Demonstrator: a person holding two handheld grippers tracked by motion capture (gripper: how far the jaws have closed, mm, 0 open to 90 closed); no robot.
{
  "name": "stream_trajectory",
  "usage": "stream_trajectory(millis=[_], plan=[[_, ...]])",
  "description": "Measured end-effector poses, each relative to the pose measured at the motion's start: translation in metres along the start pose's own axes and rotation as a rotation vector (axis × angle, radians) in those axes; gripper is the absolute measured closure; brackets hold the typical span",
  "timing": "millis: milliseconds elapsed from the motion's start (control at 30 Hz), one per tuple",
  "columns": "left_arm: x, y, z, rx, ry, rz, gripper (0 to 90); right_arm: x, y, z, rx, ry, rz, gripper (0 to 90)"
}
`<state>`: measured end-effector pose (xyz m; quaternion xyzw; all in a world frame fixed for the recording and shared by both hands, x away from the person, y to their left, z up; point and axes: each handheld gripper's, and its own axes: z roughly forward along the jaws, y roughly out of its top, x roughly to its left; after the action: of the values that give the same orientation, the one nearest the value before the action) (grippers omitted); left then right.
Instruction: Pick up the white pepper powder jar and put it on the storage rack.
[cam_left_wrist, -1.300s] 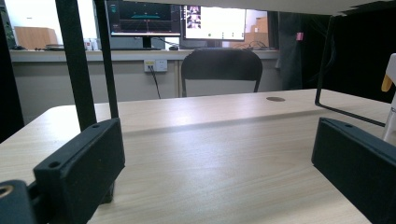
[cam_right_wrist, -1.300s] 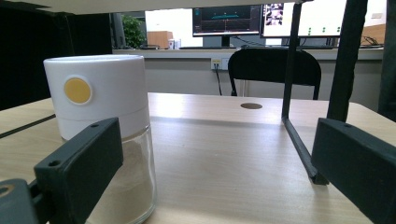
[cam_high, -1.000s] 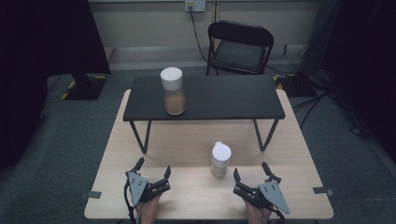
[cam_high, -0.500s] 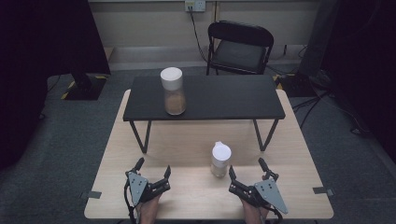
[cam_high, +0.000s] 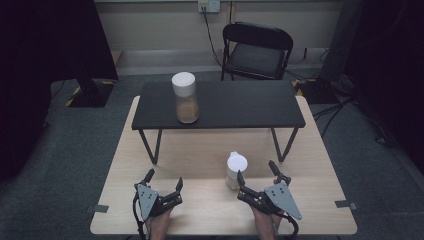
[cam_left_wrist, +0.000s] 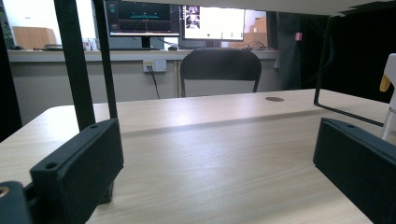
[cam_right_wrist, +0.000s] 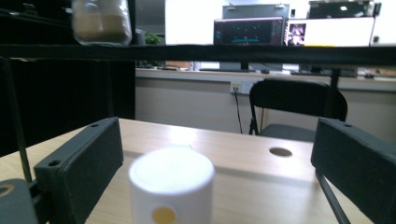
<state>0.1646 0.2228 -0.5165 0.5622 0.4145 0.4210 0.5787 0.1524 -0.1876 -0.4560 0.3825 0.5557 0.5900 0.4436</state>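
Currently we hold the right gripper (cam_high: 256, 181) wide open and empty, just short of the bottle (cam_high: 235, 170) before the shelf (cam_high: 240, 107); grasping remains. The left gripper (cam_high: 164, 184) rests open, empty.

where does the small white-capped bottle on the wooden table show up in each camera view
High view: the white-capped bottle stands on the wooden table, just ahead of the right gripper.
Left gripper view: a sliver of it at the right edge.
Right gripper view: bottom centre, between the open jaws.
Shared landmark: the black chair beyond the table.
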Motion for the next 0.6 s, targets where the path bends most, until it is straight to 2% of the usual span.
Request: stream_trajectory(millis=[233,333,500,600], plan=[[0.000,0.000,0.000,0.000,0.001,0.000,1.2,0.004,0.009,0.014,-0.001,0.037,-0.025,1.2],[0.000,0.000,0.000,0.000,0.001,0.000,1.3,0.005,0.010,0.020,-0.003,0.046,-0.015,2.3],[0.000,0.000,0.000,0.000,0.001,0.000,1.3,0.009,0.011,0.032,0.022,0.053,-0.021,4.2],[0.000,0.000,0.000,0.000,0.001,0.000,1.3,0.015,0.007,0.035,0.046,0.048,-0.008,5.1]])
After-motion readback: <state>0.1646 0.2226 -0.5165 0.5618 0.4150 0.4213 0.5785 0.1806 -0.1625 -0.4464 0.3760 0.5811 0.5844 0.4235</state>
